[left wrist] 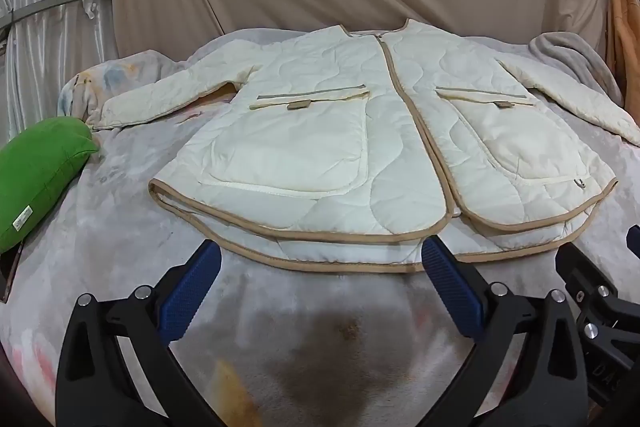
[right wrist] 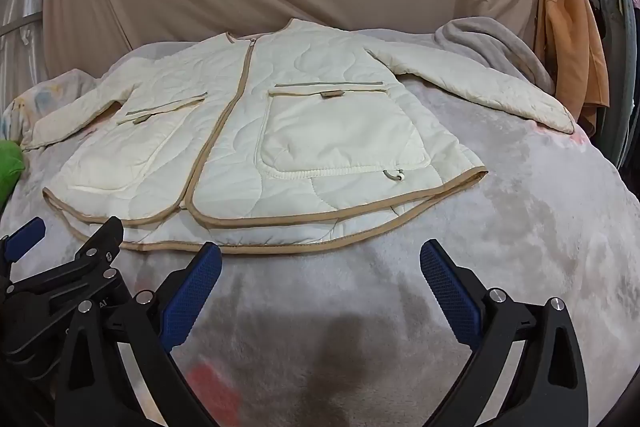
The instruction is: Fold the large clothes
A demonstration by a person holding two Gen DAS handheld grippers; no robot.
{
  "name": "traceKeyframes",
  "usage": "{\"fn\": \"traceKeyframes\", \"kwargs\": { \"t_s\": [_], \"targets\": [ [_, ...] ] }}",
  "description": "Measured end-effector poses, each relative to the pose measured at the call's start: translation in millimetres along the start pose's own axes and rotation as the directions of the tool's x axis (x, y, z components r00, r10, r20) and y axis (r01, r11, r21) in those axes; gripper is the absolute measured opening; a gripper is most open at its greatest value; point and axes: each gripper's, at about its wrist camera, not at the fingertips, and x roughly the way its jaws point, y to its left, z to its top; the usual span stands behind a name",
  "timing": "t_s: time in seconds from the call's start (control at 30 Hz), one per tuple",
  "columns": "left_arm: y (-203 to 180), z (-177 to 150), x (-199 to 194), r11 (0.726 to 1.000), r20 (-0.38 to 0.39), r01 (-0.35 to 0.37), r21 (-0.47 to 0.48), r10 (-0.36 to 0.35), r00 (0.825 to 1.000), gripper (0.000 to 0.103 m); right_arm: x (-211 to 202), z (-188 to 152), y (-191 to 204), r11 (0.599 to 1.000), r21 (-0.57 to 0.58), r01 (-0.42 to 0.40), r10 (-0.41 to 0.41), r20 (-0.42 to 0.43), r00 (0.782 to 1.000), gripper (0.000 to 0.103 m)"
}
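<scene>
Both left tongs [left wrist: 320,263] and right tongs [right wrist: 320,263] spread wide, empty, just short of cream quilted tan-trimmed jacket [left wrist: 340,131]; no legible writing.

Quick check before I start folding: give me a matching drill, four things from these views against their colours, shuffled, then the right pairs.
Things:
1. jacket
2. pillow
3. hanging garment
4. blanket

Colours:
A. orange
B. grey
C. cream with tan trim
D. green

Pairs: 1-C, 2-D, 3-A, 4-B. The jacket lies spread flat on the blanket; both the left tool and right tool are open and holding nothing.
</scene>
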Motion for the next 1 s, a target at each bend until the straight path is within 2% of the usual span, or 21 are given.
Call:
{"fn": "traceKeyframes", "kwargs": {
  "t_s": [1.0],
  "targets": [
    [-1.8,-3.6,-1.1,1.0,-0.006,0.001,0.0,-0.001,1.0,0.098,5.2,-1.2,0.5,1.0,0.011,-0.013,0.013,-0.013,1.0,0.098]
  ]
}}
